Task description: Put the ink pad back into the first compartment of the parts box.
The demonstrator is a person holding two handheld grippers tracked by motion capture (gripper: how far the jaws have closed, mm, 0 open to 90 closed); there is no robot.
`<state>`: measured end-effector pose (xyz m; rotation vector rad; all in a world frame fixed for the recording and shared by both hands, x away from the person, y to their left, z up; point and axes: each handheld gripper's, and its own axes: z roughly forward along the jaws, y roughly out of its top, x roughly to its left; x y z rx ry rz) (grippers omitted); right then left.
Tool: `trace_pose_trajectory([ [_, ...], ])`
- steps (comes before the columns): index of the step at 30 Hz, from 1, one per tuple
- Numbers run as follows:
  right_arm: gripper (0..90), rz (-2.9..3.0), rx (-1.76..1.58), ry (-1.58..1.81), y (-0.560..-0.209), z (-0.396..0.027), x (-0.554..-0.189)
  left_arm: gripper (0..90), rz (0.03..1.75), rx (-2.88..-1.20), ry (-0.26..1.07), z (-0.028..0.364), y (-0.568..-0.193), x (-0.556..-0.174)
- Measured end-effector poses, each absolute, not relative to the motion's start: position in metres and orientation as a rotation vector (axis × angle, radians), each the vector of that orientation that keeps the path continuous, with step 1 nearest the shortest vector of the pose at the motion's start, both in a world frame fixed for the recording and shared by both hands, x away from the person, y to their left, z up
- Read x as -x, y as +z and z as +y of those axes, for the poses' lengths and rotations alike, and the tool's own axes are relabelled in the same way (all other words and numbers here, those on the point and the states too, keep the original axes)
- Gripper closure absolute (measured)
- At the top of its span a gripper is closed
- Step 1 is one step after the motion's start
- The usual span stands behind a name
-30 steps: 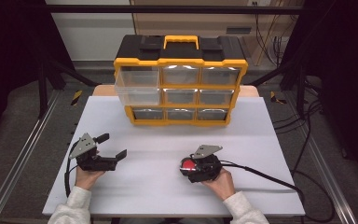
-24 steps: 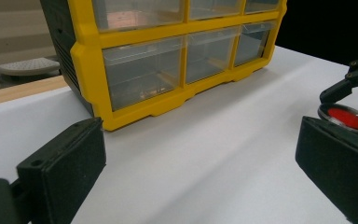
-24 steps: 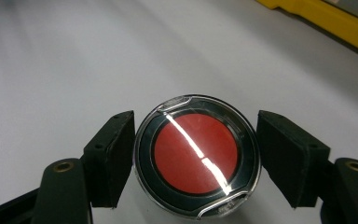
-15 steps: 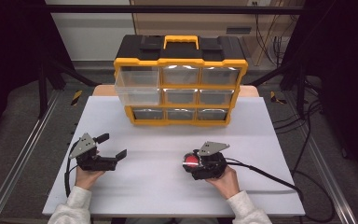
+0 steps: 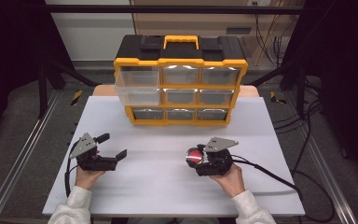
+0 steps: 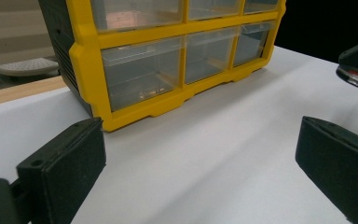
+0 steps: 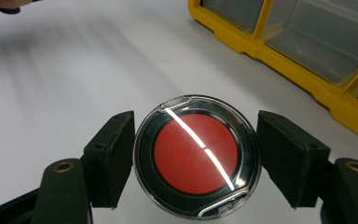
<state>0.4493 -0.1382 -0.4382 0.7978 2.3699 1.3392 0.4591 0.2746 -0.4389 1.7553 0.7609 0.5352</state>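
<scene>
Right gripper [image 7: 196,156] clamps a round clear-lidded case with red disc inside [image 7: 196,156]. Left gripper [image 5: 114,147] gapes wide, empty. Yellow-black drawer organizer [image 5: 181,84] on white tabletop [image 5: 158,186], top-left clear drawer [image 5: 137,86] pulled out.

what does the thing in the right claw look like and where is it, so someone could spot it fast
On the white table, in front of the yellow and black drawer cabinet, look near the person's right hand. The right claw is shut on a round compact, a flat disc with a clear lid, a black ring and a red centre. It is the one red, round thing here; the left claw stands open and empty.
</scene>
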Motion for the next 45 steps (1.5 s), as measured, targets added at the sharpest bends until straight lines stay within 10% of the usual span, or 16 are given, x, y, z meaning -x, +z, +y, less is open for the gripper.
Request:
trace_pose_trajectory([
  [45,30.1,2.247,-0.712,1.467,-0.35,-0.122,-0.453,1.3,0.77,-1.755,0.536,0.276,-0.44,-0.459],
])
